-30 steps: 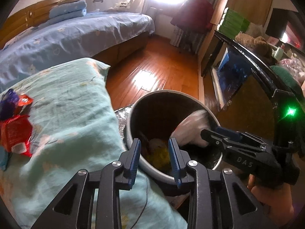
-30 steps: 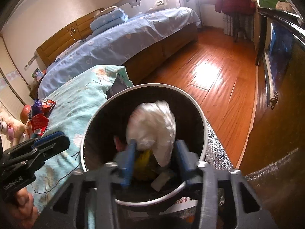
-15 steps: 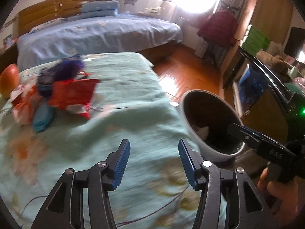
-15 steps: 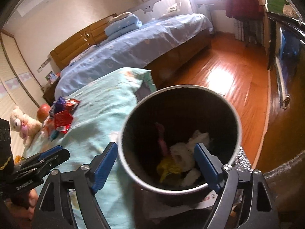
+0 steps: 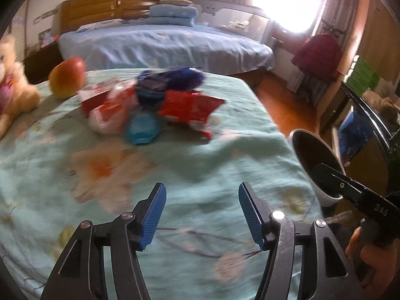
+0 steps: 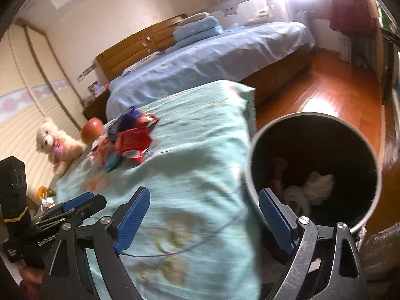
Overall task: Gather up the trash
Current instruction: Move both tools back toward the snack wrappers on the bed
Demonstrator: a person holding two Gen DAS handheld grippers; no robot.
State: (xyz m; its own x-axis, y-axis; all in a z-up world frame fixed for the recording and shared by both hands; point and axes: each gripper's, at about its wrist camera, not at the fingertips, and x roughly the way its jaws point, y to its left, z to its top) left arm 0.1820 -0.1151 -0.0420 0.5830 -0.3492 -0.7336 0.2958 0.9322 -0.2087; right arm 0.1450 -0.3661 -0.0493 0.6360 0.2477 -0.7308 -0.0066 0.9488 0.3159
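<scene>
A heap of wrappers lies on the teal blanket [image 5: 225, 165]: a red foil packet [image 5: 190, 108], a purple-blue bag [image 5: 170, 85], a light blue piece [image 5: 142, 128] and a red-and-white pack [image 5: 105, 107]. The same heap [image 6: 125, 140] shows far left in the right wrist view. My left gripper [image 5: 201, 212] hovers over the blanket short of the heap, jaws opening, nothing between them. My right gripper [image 6: 205, 215] is wide and still opening, empty, straddling the blanket edge and the rim of the round bin [image 6: 375, 200]. White crumpled tissue [image 6: 317, 185] and a pink item [image 6: 277, 172] lie inside the bin.
An apple [image 5: 66, 77] and a plush bear [image 5: 12, 92] sit at the blanket's far left. A blue-covered bed [image 5: 162, 47] stands behind. Wooden floor [image 6: 337, 105] runs past the bin, with a dark cabinet [image 5: 362, 130] on the right.
Both grippers swung left from the bin toward the blanket. The right one let the white tissue fall into the bin, and both sets of jaws widened.
</scene>
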